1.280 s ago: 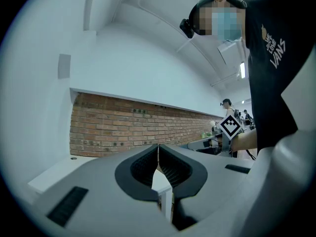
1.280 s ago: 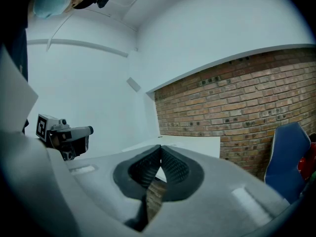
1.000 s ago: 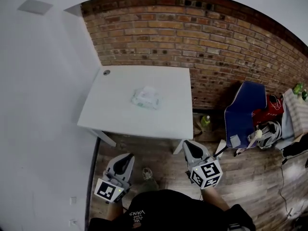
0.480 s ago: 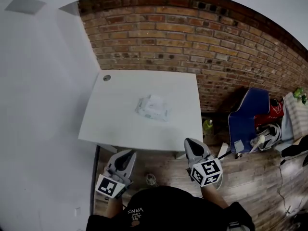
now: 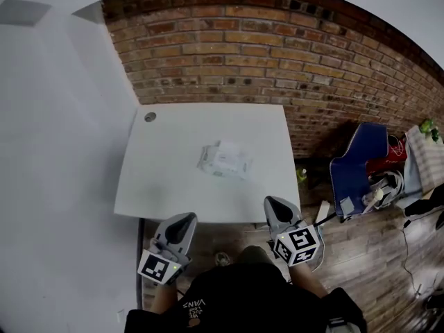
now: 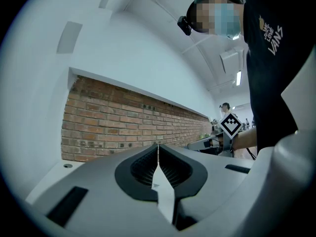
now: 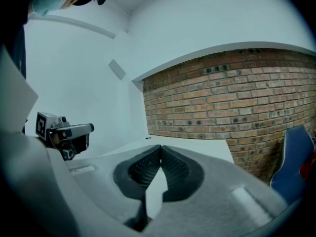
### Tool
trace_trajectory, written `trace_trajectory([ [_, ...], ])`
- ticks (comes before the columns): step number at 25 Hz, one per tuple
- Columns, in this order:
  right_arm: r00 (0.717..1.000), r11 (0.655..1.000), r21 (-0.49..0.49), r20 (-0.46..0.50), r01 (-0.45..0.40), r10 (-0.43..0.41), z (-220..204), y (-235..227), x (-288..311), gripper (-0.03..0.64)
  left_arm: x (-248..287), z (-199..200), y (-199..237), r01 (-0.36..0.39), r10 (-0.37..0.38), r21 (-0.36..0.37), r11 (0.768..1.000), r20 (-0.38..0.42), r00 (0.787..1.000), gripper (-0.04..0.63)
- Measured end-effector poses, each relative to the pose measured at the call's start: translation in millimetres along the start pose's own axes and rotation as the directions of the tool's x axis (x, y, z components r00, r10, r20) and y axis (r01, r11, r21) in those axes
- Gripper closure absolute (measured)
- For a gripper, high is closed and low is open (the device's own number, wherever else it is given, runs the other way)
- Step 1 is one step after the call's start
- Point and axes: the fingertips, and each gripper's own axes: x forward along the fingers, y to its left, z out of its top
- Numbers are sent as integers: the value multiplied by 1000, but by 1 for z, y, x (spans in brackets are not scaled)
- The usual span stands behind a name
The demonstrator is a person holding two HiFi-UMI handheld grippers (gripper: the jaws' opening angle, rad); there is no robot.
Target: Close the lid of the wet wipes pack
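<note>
Brick wall (image 5: 277,54) standing behind white table (image 5: 166,186); all three views showing both. Wet wipes pack (image 5: 224,160) lying near table centre, appearing in head view only, lid state unclear. Left gripper (image 5: 184,219) and right gripper (image 5: 272,202) hovering off table's near edge, well apart from pack. Gripper views showing each pair of jaws pressing together, nothing between. Right gripper view also catching left gripper side-on.
</note>
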Motion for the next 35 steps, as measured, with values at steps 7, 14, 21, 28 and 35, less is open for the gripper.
trace_trajectory([
  [7, 1000, 1000, -3, -15, 7, -7, 1, -9, 20, 617, 10, -8, 15, -2, 2, -21, 1000, -5, 1000, 589],
  [14, 999, 1000, -6, -27, -30, 30, 6, -22, 48, 617, 27, -8, 31, -38, 38, -20, 999, -9, 999, 589],
  [21, 996, 997, -12, -56, -77, 76, 9, -44, 74, 617, 59, -14, 39, -60, 59, -8, 998, -33, 998, 589],
  [28, 987, 991, -6, -87, -133, 132, 5, -62, 100, 617, 102, -32, 48, -85, 86, 21, 996, -73, 994, 589],
  [35, 976, 982, -9, -107, -191, 189, 2, -72, 119, 617, 135, -50, 59, -113, 115, 25, 993, -108, 987, 589],
])
